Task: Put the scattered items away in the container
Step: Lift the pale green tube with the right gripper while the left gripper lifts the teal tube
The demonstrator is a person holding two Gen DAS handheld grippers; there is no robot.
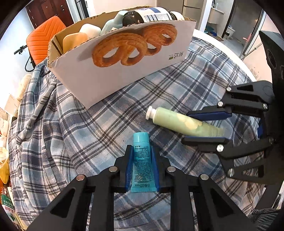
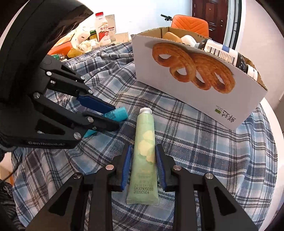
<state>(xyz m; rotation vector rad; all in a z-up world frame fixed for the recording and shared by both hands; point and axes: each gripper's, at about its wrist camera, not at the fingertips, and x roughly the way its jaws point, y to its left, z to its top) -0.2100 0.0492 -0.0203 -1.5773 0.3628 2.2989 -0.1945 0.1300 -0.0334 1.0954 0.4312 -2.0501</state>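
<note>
Plaid cloth (image 1: 74, 124) covers the round table; bunched and wrinkled on its far-left side in the left wrist view. A trailing tube end could snag a fold during the lift.

Cardboard box (image 1: 124, 74), the container, sits on the cloth well beyond both grippers. Already holds a dark bottle (image 1: 147, 15) lying across the top edge, plus soap bars (image 1: 75, 40). Likely risk: little free room near the bottle, so a tube dropped there may perch on it or knock it over the rim. The front wall is tall; a low carry could strike it and shove the box.

Right gripper (image 2: 143, 170): fingers either side of the green tube (image 2: 144, 151), blue pads against its flanks, apparently clamped on the lower half. Tube lies along the fingers, white cap toward the box. A soft tube may squash and slip, or droop cap-first.

Left gripper (image 1: 141, 167): fingers closed against the teal tube (image 1: 142, 160), same arrangement, cap forward. Grip is near the crimped end, so it could pivot.

The two grippers work near each other; converging on the box together risks a clash.
</note>
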